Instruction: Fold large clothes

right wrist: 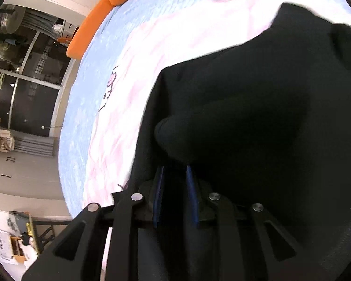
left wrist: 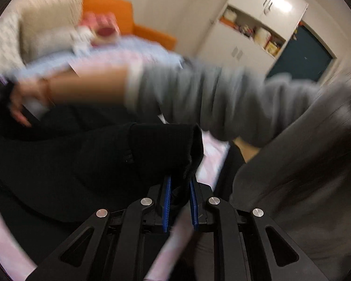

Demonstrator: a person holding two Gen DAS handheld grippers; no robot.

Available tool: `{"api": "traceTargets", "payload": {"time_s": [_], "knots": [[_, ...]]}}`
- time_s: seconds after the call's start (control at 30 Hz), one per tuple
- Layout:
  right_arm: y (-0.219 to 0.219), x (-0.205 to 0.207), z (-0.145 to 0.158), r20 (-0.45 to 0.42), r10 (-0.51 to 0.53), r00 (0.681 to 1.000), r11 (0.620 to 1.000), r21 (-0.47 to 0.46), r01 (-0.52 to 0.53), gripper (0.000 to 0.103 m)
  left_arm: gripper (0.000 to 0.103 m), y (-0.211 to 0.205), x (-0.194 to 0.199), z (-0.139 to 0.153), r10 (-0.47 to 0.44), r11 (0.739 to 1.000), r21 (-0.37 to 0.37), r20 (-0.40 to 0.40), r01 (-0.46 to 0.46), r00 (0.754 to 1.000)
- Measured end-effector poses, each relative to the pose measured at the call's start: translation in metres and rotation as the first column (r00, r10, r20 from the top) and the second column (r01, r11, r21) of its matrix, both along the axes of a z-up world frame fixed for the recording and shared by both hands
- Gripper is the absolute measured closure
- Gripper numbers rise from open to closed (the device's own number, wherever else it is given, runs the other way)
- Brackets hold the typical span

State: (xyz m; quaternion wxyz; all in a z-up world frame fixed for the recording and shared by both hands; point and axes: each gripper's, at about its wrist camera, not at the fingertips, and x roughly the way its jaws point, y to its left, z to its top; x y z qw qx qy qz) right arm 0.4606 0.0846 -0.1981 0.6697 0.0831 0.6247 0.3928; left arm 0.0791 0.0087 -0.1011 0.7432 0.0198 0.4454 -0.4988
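A large black garment [left wrist: 86, 154] lies over a pink sheet [right wrist: 175, 35] on the bed. My left gripper [left wrist: 180, 182] is shut on the garment's ribbed black edge [left wrist: 194, 149], which bunches between the blue pads [left wrist: 166, 201]. My right gripper [right wrist: 175, 175] is shut on another part of the black garment [right wrist: 257, 107], which covers most of that view and hides the fingertips. The person's right forearm in a grey sleeve [left wrist: 210, 98] crosses the left wrist view, blurred.
A light blue bedspread [right wrist: 82, 117] lies under the pink sheet. An orange headboard or chair [right wrist: 93, 23] stands beyond the bed. White cupboards with shelves [left wrist: 257, 30] stand at the back right. Glass doors [right wrist: 30, 82] and a floor edge are left of the bed.
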Motion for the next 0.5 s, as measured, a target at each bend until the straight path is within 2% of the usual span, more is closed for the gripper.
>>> {"api": "traceTargets", "payload": {"time_s": [0.07,0.17,0.2,0.23,0.27,0.3,0.33,0.4,0.43,0.5], "knots": [[-0.008,0.0,0.004,0.005,-0.012,1.0,1.0,0.009,0.012,0.081,0.084,-0.017,0.002,-0.036,-0.01,1.0,0.027,-0.061,0.012,0.998],[-0.02,-0.003,0.015,0.046,-0.027,0.999,1.0,-0.009,0.028,0.078,0.08,-0.025,0.01,-0.076,0.006,1.0,0.026,-0.138,-0.002,0.99],[-0.025,-0.004,0.019,0.053,-0.035,0.998,0.999,-0.004,0.035,0.07,0.065,-0.027,0.01,-0.09,0.023,0.999,0.036,-0.153,-0.018,0.988],[-0.025,-0.005,0.021,0.058,-0.039,0.998,0.999,0.004,0.039,0.057,0.043,-0.026,0.01,-0.1,0.059,0.997,0.059,-0.153,-0.05,0.986],[-0.026,-0.006,0.024,0.071,-0.045,0.996,0.999,0.011,0.044,0.052,0.034,-0.022,0.01,-0.105,0.093,0.994,0.062,-0.155,-0.085,0.983],[-0.026,-0.009,0.028,0.082,-0.046,0.996,0.999,0.023,0.045,0.048,0.031,-0.017,0.011,-0.105,0.121,0.992,0.054,-0.156,-0.114,0.98],[-0.024,-0.009,0.03,0.09,-0.039,0.995,0.999,0.037,0.036,0.048,0.027,-0.005,0.013,-0.101,0.158,0.987,0.023,-0.171,-0.157,0.972],[-0.013,-0.01,0.034,0.114,-0.021,0.993,0.999,0.052,0.015,0.048,0.015,0.028,0.023,-0.087,0.252,0.963,-0.038,-0.204,-0.265,0.946],[0.0,-0.007,0.036,0.123,-0.017,0.992,0.999,0.05,0.011,0.048,0.012,0.051,0.027,-0.077,0.31,0.941,-0.076,-0.198,-0.33,0.93],[0.017,-0.005,0.037,0.141,-0.006,0.99,0.999,0.049,-0.001,0.048,0.01,0.103,0.039,-0.058,0.443,0.872,-0.141,-0.178,-0.468,0.879]]}}
